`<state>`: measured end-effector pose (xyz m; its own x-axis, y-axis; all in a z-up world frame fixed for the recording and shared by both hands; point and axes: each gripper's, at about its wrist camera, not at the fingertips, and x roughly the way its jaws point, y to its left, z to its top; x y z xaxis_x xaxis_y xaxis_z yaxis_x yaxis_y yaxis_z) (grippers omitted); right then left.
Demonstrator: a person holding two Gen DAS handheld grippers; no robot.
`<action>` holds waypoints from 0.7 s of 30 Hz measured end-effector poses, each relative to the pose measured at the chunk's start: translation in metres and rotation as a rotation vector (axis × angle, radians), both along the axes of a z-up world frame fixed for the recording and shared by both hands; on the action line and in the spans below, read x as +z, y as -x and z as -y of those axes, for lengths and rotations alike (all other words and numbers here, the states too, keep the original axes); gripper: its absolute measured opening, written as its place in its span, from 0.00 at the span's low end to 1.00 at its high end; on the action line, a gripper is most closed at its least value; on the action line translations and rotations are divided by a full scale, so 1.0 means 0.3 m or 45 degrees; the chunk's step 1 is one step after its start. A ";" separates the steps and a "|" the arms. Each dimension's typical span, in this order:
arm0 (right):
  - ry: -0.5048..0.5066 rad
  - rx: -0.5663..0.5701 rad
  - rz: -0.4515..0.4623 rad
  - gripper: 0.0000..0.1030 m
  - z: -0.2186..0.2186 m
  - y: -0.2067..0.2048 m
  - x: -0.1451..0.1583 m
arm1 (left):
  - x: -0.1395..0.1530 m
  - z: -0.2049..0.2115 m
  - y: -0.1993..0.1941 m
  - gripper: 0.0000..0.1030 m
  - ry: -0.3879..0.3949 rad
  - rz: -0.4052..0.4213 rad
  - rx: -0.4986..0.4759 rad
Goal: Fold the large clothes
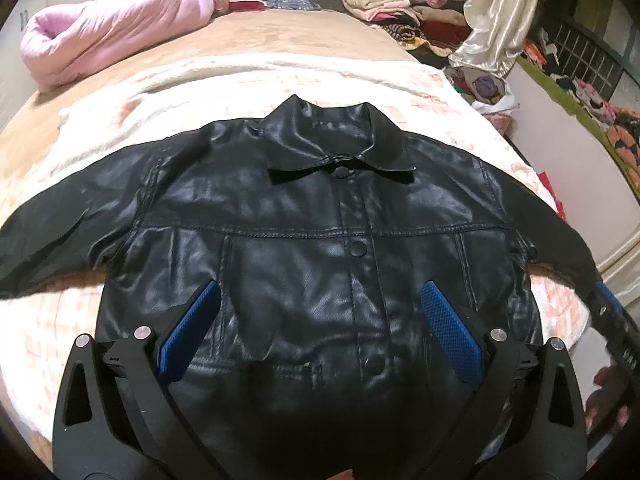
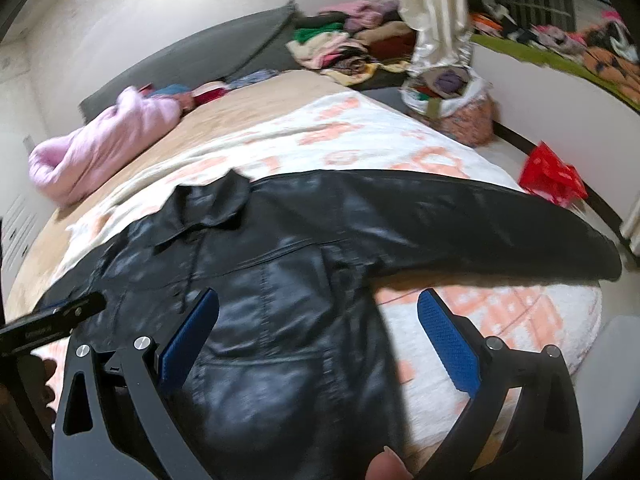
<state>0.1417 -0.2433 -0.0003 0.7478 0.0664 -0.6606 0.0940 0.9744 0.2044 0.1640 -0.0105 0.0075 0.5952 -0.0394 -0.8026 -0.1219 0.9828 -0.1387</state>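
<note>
- Your left gripper [image 1: 320,328] hovers over the jacket's hem, jaws wide apart — nothing held.
- Your right gripper [image 2: 318,338] is spread too, empty.
- The black leather jacket [image 1: 304,220] lies front-up, both sleeves outspread, on the patterned blanket [image 1: 168,92].

– That jacket [image 1: 304,216] looked leather: black, glossy, creased?
– Yes. The blanket [image 1: 168,80] beneath was fluffy cloth, and the gripper fingers [image 1: 452,332] carried rough blue pads
</note>
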 end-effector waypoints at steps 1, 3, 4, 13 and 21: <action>-0.007 -0.023 -0.004 0.96 0.024 -0.006 -0.006 | -0.003 0.011 -0.015 0.91 0.003 -0.006 -0.014; -0.021 -0.081 -0.013 0.96 0.079 -0.017 -0.020 | -0.008 0.024 -0.035 0.91 0.001 -0.008 -0.028; -0.028 -0.108 -0.017 0.96 0.108 -0.026 -0.028 | -0.011 0.035 -0.046 0.91 -0.004 -0.008 -0.037; -0.075 -0.318 -0.038 0.96 0.338 -0.032 -0.082 | -0.030 0.121 -0.133 0.91 0.021 -0.010 -0.108; -0.142 -0.483 -0.063 0.96 0.496 -0.026 -0.143 | -0.066 0.201 -0.202 0.91 0.030 -0.015 -0.167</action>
<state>0.1494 -0.3920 -0.0432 0.7005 -0.1350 -0.7007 0.4554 0.8407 0.2932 0.2245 -0.0707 -0.0122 0.5742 -0.1351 -0.8075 0.0056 0.9869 -0.1611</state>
